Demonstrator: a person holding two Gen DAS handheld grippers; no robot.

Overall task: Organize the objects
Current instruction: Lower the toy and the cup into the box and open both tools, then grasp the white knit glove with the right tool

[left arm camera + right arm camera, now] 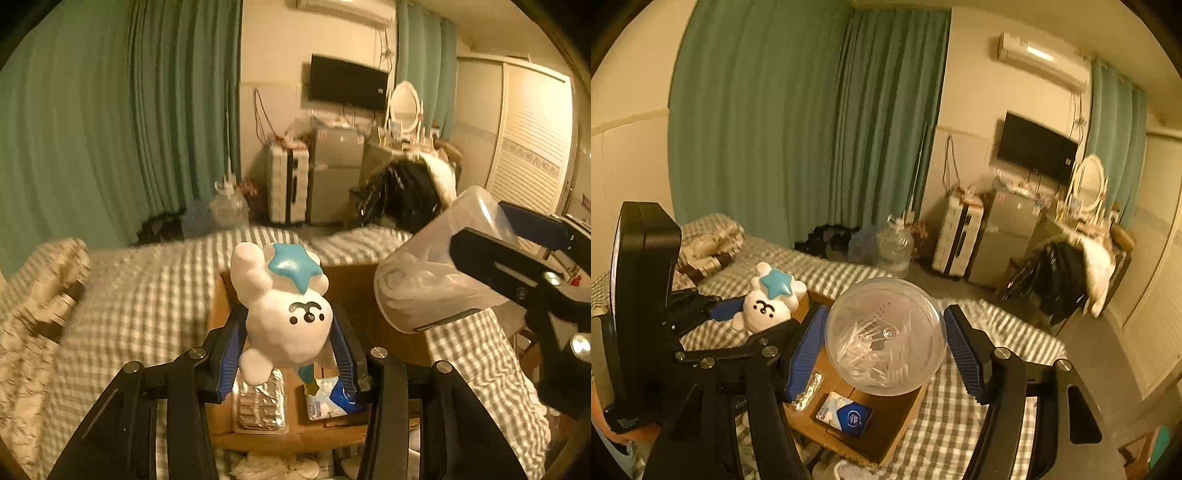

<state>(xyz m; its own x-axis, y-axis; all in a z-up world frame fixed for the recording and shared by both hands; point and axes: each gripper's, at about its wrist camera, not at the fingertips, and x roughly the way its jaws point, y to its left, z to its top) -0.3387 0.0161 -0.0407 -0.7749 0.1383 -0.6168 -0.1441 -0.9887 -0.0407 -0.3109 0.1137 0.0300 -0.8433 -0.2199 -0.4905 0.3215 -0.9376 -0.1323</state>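
Two claws are raised over the cardboard box (pixel 886 417) on your bed (pixel 122 291): left claw (pixel 290 354) clamps a white figurine (pixel 286 306), right claw (pixel 886 347) grips a clear jar (pixel 886 336).

White toy (pixel 288 325) (blue star), grey-checked bedding (pixel 147 288), teal curtains (pixel 110 110)

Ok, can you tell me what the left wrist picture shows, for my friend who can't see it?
The left claw holds a white toy bunny with a blue star above a cardboard box on a checkered bed. At right, the right claw holds a clear round tub of white sticks.
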